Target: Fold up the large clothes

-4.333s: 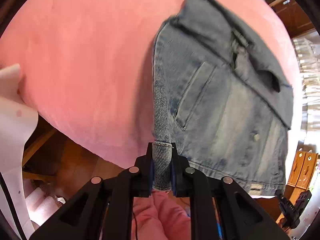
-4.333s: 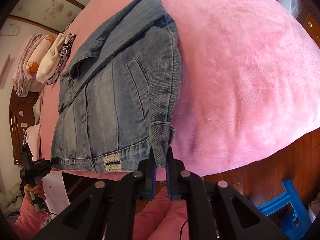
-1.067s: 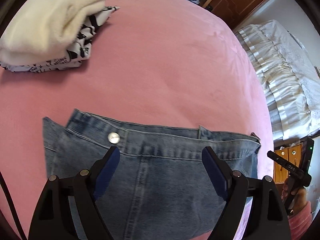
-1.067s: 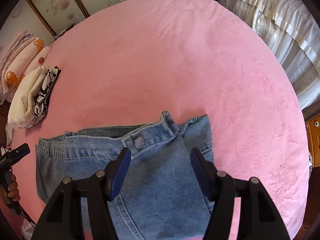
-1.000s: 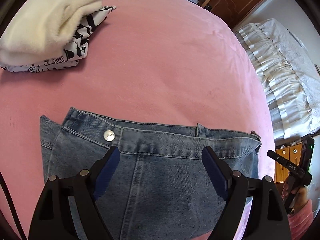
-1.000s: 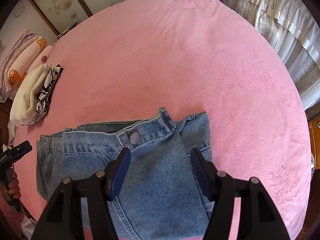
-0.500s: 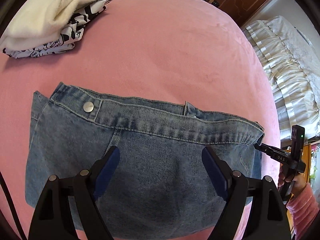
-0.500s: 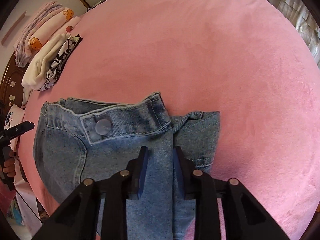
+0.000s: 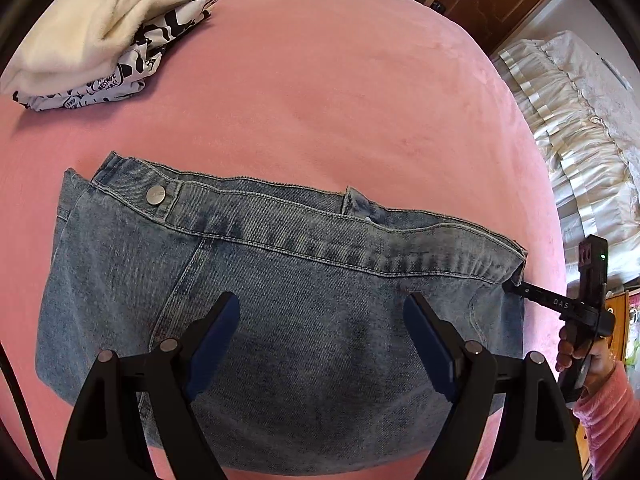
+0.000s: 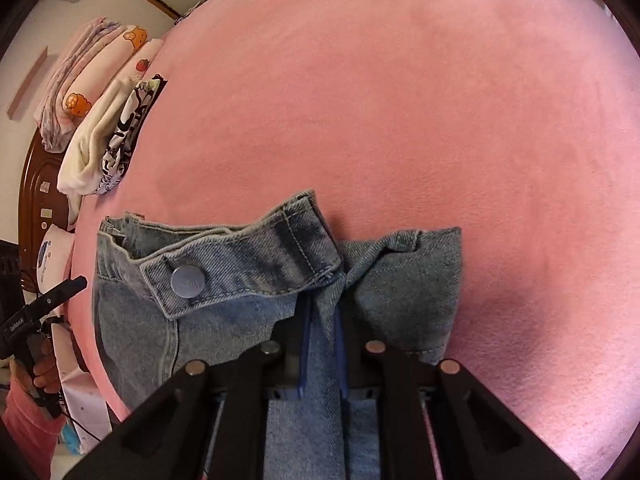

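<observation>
A folded blue denim jacket [image 9: 300, 264] lies on the pink bed cover [image 9: 320, 100], its buttoned band along the far edge. My left gripper [image 9: 320, 304] hovers open over the jacket's middle, with nothing between its blue pads. My right gripper [image 10: 322, 312] points down at the jacket [image 10: 224, 320], just behind the band with the metal button [image 10: 187, 282]. Its jaws are closing and pinch a ridge of denim between the pads. In the left wrist view the right gripper's tip [image 9: 520, 286] sits at the jacket's right end.
A cream and black-and-white pile of folded clothes [image 9: 100, 32] lies at the far left of the bed. Pink patterned bedding [image 10: 92, 68] is stacked by the wooden headboard. A white ruffled bed [image 9: 580, 140] stands to the right. A hand in a pink sleeve [image 9: 600, 392] holds the right gripper.
The right gripper has dropped onto the jacket and its jaws have closed on a fold of denim. The left gripper has drawn back over the jacket and stayed open.
</observation>
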`<state>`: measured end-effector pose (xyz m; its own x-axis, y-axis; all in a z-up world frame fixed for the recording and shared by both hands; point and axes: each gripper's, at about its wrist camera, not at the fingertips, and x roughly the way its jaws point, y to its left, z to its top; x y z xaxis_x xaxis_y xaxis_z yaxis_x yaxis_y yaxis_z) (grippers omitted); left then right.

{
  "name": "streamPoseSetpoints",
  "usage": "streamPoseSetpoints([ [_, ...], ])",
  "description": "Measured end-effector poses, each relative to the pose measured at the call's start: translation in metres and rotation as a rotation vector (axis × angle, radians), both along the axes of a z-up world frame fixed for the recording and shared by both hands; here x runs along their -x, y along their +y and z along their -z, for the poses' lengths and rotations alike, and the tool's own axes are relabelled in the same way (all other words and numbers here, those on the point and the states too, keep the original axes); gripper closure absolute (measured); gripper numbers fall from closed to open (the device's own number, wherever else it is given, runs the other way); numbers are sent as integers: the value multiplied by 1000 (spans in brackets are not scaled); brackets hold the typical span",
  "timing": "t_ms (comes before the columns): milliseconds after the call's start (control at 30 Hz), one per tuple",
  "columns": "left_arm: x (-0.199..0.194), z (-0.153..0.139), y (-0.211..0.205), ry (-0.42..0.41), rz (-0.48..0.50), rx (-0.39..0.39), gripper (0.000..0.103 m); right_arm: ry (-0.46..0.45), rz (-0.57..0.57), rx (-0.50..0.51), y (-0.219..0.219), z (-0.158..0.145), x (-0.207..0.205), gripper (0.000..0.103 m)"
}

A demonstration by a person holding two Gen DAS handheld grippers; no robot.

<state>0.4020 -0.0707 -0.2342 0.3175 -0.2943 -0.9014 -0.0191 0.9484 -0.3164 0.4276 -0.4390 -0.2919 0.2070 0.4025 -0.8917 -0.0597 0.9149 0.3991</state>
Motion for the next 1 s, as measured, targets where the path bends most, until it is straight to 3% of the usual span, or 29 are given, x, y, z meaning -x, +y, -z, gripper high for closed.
streamPoseSetpoints([
  [333, -2, -3, -7, 4, 12, -14, 20, 4, 156, -2, -32, -38, 41, 101],
  [467, -1, 6, -2, 26, -2, -31, 20, 18, 148, 91, -23, -27, 38, 101],
  [600, 4, 12, 9, 21, -29, -80, 20, 56, 222, 115, -20, -8, 39, 100],
  [733, 2, 10, 33, -37, -12, -158, 20, -6, 159, 230, -4, -15, 45, 99],
  [1000, -36, 21, 111, -31, 111, -159, 20, 18, 206, 180, -15, -15, 47, 99],
])
